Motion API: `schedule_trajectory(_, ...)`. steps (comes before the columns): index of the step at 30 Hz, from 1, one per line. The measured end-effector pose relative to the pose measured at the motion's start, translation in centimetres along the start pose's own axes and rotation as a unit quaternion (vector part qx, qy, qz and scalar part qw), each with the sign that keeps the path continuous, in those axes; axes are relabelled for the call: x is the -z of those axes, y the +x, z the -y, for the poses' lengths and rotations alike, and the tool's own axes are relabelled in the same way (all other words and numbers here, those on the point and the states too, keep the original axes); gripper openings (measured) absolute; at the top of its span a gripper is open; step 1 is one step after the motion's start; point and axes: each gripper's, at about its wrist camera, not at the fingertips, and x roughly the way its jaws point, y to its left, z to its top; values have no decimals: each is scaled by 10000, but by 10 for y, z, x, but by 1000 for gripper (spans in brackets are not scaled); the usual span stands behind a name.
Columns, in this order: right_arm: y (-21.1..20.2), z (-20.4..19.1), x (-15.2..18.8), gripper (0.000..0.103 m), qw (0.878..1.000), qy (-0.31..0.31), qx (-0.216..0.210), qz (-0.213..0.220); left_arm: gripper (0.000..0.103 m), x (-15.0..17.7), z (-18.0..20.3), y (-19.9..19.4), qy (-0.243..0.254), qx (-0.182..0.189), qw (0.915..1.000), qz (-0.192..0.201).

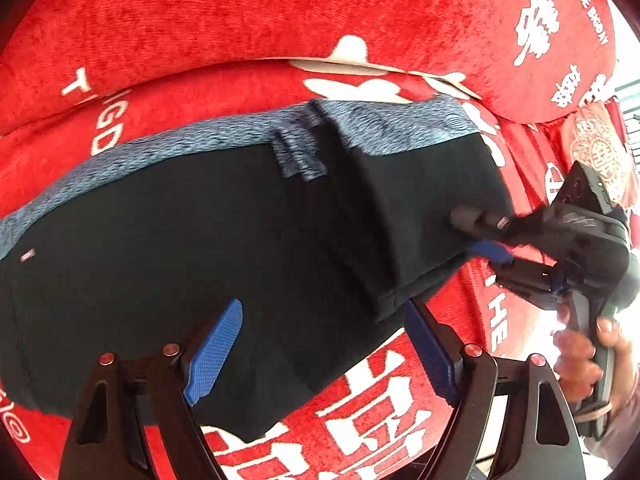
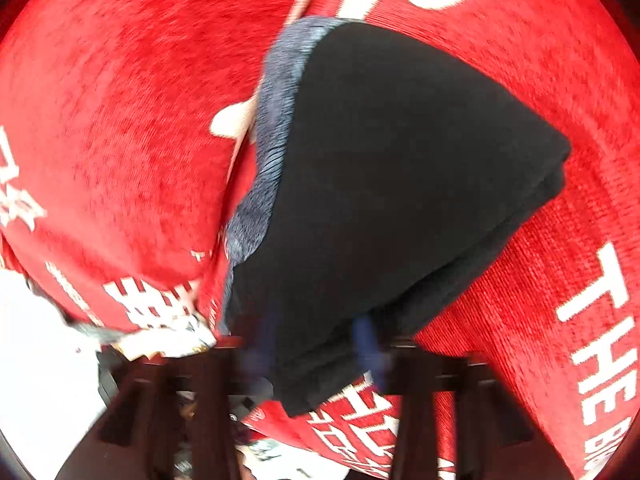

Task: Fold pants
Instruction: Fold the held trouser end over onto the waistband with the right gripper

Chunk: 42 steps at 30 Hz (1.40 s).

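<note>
Nearly done: pants (image 1: 180, 248) folded compact on red cover (image 1: 240, 12); left gripper (image 1: 320, 356) jaws spread, empty; right gripper (image 1: 486, 240) pinching pants edge.

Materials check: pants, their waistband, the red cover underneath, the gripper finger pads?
Pants: matte black soft fabric, likely knit; no sheen, soft folds.
Waistband: heathered blue-grey ribbed knit, probably elastic.
Red cover: plush, chenille-like pile with white printed lettering; fuzzy nap.
Pads on the left hand-held gripper: blue, fine dotted texture, probably rubber or moulded plastic.
</note>
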Motion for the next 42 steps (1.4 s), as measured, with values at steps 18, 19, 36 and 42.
schedule_trajectory(18,38,-51,25,16,9756,-1741,1297,-341,84,-32,-11,-17,-295,-811,9954,426)
schedule_trajectory(19,38,-61,26,20,9697,-1961,1356,-536,84,-35,-7,-18,-295,-770,9956,453)
schedule_trajectory(36,21,-86,-93,15,9404,-2739,2000,239,84,-88,44,52,-42,-1008,9948,119)
schedule_trajectory(42,39,-84,-71,15,9319,-2977,2070,60,84,-64,4,41,-506,-808,9954,-14)
